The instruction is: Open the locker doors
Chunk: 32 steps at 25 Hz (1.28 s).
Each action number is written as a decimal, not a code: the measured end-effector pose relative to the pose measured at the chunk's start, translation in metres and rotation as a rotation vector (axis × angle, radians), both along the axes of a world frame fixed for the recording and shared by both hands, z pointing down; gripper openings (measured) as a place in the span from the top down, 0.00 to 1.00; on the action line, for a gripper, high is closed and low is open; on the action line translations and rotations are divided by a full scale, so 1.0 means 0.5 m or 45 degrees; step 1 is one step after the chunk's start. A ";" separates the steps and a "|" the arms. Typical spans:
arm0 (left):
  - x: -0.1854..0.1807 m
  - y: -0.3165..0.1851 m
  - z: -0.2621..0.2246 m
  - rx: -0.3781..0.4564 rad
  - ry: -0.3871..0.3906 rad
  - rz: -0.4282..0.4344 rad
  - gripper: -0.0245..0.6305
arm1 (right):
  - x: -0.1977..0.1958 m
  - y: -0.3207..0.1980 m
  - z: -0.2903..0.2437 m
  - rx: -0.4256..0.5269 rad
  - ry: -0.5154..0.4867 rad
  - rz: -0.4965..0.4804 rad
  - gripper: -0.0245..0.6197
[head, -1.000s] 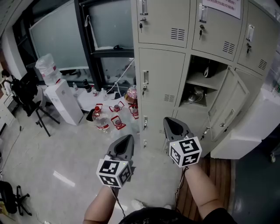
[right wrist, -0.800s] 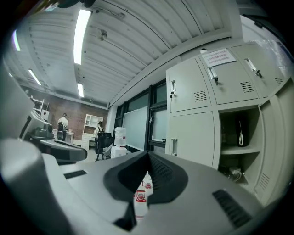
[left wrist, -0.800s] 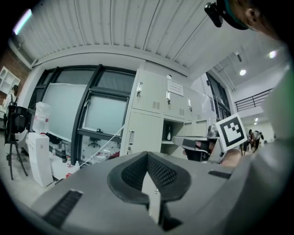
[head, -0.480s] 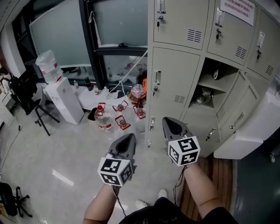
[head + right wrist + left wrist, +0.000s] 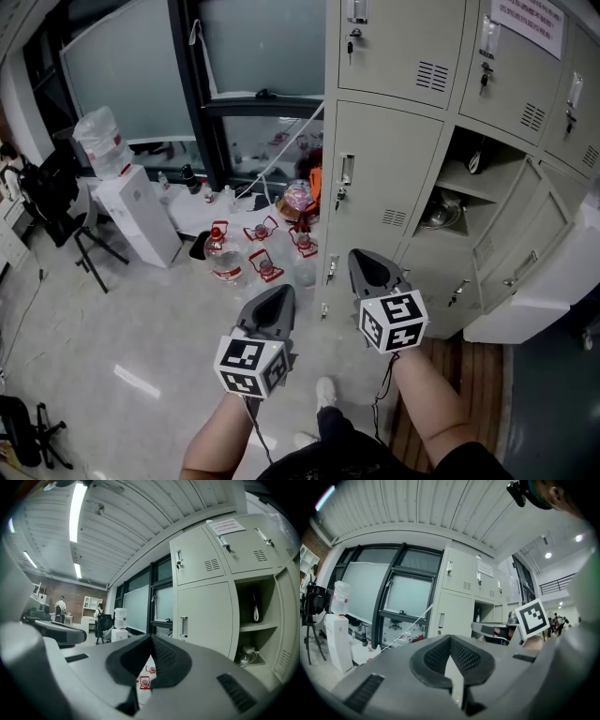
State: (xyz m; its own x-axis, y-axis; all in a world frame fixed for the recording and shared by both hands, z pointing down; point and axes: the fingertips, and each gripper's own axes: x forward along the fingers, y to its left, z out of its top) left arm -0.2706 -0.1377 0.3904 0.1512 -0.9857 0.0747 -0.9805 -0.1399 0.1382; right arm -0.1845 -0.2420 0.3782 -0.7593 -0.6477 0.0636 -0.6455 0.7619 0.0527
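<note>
A bank of beige lockers fills the upper right of the head view. The middle-row left door is closed, with a handle on its left edge. To its right one locker stands open, its door swung outward. My left gripper and right gripper are held level in front of the lockers, short of them, both shut and empty. The closed door's handle appears above my right gripper. The same closed door lies beyond my left gripper.
Several water bottles with red handles stand on the floor left of the lockers. A white dispenser, a large jug and a chair are further left. A white unit sits at the right. A wooden floor strip runs below it.
Both grippers have moved forward toward the lockers. The closed door and its handle look larger and nearer, and a foot has stepped into view below.
</note>
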 end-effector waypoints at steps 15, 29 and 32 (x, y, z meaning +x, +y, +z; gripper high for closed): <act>-0.061 -0.262 0.012 -0.007 -0.006 0.043 0.96 | -0.089 -0.285 0.021 -0.017 -0.020 0.032 0.84; -0.112 -0.453 0.030 0.007 0.012 0.014 0.96 | -0.180 -0.505 0.050 0.021 0.042 0.051 0.74; -0.118 -0.468 0.031 0.005 0.004 0.023 0.96 | -0.189 -0.526 0.051 0.017 0.041 0.067 0.71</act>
State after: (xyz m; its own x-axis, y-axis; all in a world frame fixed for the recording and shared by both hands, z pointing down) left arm -0.3296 -0.3715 0.4057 0.1693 -0.9830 0.0703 -0.9773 -0.1583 0.1407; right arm -0.2792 -0.5053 0.4038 -0.7218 -0.6876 0.0788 -0.6825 0.7260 0.0837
